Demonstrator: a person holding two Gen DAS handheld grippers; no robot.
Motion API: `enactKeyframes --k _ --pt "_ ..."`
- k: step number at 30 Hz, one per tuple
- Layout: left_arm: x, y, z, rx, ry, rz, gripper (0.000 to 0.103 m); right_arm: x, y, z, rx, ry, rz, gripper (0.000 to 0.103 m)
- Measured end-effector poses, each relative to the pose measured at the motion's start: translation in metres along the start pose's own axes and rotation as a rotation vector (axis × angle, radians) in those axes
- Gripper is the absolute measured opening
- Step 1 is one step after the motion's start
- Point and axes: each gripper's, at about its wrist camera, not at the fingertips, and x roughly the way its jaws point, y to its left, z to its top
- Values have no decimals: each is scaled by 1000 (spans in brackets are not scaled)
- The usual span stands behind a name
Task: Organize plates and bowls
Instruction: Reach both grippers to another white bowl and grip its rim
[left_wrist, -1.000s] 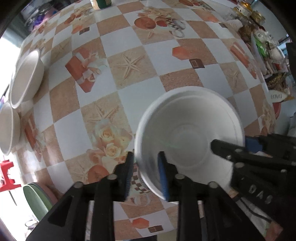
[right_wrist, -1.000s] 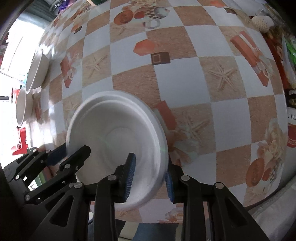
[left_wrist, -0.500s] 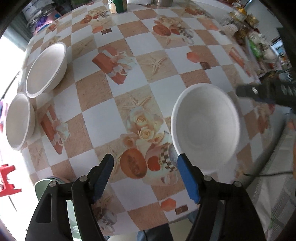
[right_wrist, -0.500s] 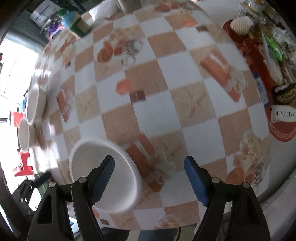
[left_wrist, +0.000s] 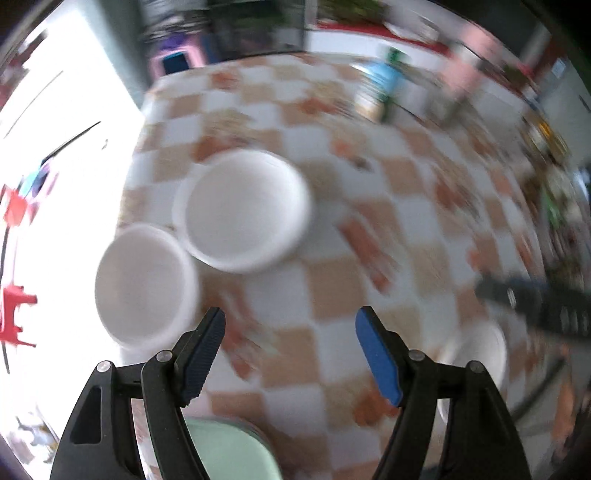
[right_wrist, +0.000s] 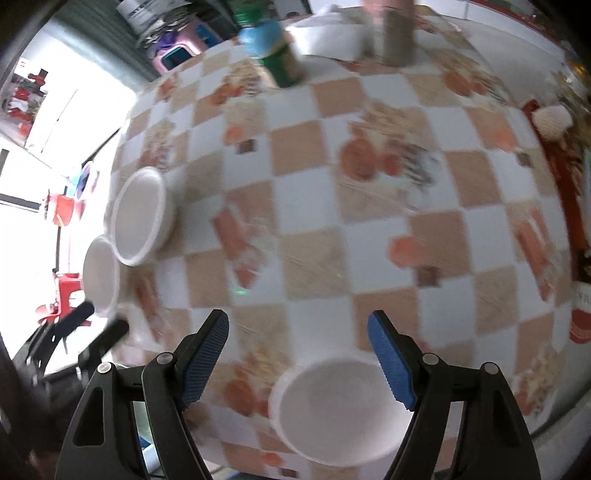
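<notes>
Three white bowls stand on the checkered tablecloth (right_wrist: 369, 221). Two sit side by side near the table's left edge: the larger bowl (left_wrist: 242, 208) (right_wrist: 142, 216) and the nearer bowl (left_wrist: 144, 286) (right_wrist: 100, 275). The third bowl (right_wrist: 338, 406) (left_wrist: 476, 354) sits near the front edge, just below my right gripper (right_wrist: 299, 358), which is open and empty. My left gripper (left_wrist: 290, 354) is open and empty, above the table right of the nearer bowl. The left wrist view is blurred.
A green jar with a blue lid (right_wrist: 273, 51), a white container (right_wrist: 328, 35) and a brown cup (right_wrist: 397, 33) stand at the far edge. Cluttered items line the right edge (right_wrist: 554, 118). A pale green chair (left_wrist: 229, 446) is below the left gripper.
Both grippers let go of the third bowl, opened and pulled back. The left gripper has swung left toward the two bowls. The right gripper has risen over the released bowl.
</notes>
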Motion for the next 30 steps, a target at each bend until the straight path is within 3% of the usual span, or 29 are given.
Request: enactKeyframes --k 4,8,13,16,27,30 --pt "12 47 35 -98 -31 62 77 17 35 21 -1 21 45 79" --pt "31 69 57 -129 -32 111 77 36 70 42 -5 44 71 79" --pt "66 77 80 -97 21 131 77 62 100 59 -11 68 67 79" --pt "74 79 90 -78 9 136 77 81 111 68 -2 84 56 79" --pt "111 83 104 -60 64 120 77 122 123 76 32 121 45 79" --pt "118 82 105 -64 88 100 65 126 125 76 37 120 47 78"
